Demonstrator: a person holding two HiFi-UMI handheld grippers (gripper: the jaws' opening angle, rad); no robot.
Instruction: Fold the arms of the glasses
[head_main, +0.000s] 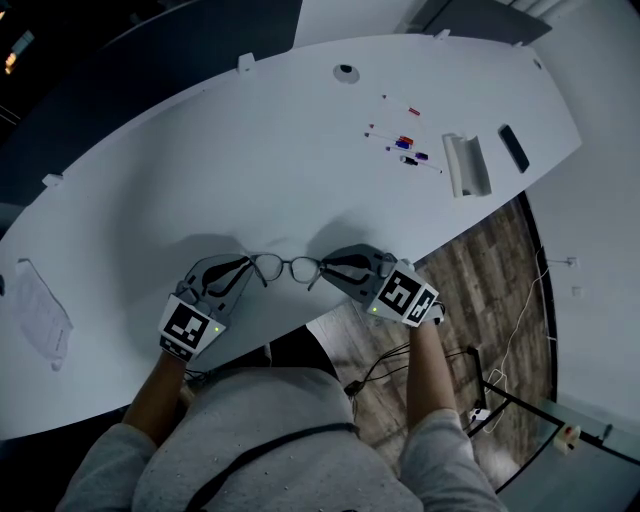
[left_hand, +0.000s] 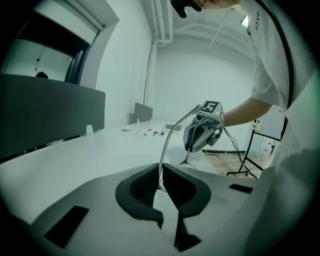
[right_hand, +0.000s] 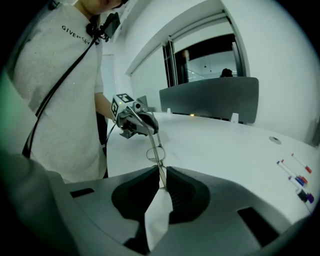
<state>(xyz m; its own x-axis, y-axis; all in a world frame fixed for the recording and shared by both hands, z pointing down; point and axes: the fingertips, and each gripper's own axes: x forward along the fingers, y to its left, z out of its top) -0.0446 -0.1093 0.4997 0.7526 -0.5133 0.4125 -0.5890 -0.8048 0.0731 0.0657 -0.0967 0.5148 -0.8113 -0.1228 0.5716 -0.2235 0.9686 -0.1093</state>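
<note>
Left hand-held gripper (left_hand: 161, 182): jaws pinched together on a thin metal side piece of the glasses (left_hand: 170, 137). The wire runs straight up out of the pads.
Right hand-held gripper (right_hand: 161, 182): same story, jaws clamped on the opposite side of the frame, one lens just beyond the pads.
So both grips are on, one per side. Whether each pad sits on the arm itself or at the hinge, can't tell.

Head view: glasses (head_main: 285, 268) span the gap between the two grippers, lenses in the middle, at the near edge of the tabletop (head_main: 250, 150). Can't tell if the frame touches the surface or hangs just over it.

Progress, my read: early. Glasses are secured at both ends, but I see no arm lying folded behind the lenses, so both folds look still to do. One side probably has to let go and push its arm in while the other holds.

Further out, far right on the tabletop: a few markers (head_main: 405, 143), a white tray-like block (head_main: 466, 165), a black slab (head_main: 513, 148). Paper sheet (head_main: 40, 315) at the near left.

Readable text: shirt print (right_hand: 80, 34) "GIVENCH", rest cut off. Nothing legible on the glasses or markers.
</note>
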